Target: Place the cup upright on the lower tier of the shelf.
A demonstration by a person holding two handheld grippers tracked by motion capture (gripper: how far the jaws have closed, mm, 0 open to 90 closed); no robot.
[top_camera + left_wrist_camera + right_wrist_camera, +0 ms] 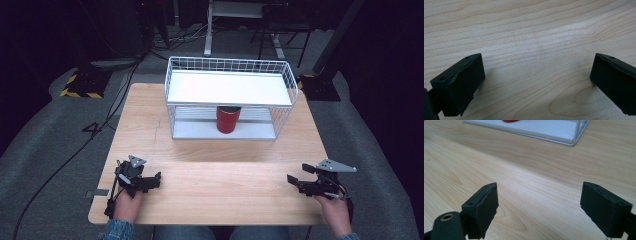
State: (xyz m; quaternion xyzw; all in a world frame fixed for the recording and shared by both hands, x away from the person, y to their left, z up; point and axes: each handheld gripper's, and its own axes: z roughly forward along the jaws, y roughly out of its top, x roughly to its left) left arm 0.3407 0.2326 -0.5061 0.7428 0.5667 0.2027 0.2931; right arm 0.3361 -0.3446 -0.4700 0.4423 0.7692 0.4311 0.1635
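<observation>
Right now you rest both tools low on the pale wooden table, near its front edge, one at each corner, and that reads as a ready stance: hands steady, nothing yet committed. Your left gripper has its jaws spread wide with only bare wood grain between them, as the left gripper view confirms. Your right gripper is likewise wide open and empty, angled toward the rack.

Nearest to them among the movable things is the red cylindrical can. It stands upright on the lower shelf of the white wire rack, under the flat white upper shelf, roughly in the middle of the opening that faces you. That placement matters: the upper shelf blocks any approach from above, so you would likely have to come in level from the front.

The can lies well apart from both claws, across the open stretch of table, about midway between them from side to side. In the right gripper view its red base peeks in at the top edge, ahead and to the left of the jaws.
</observation>
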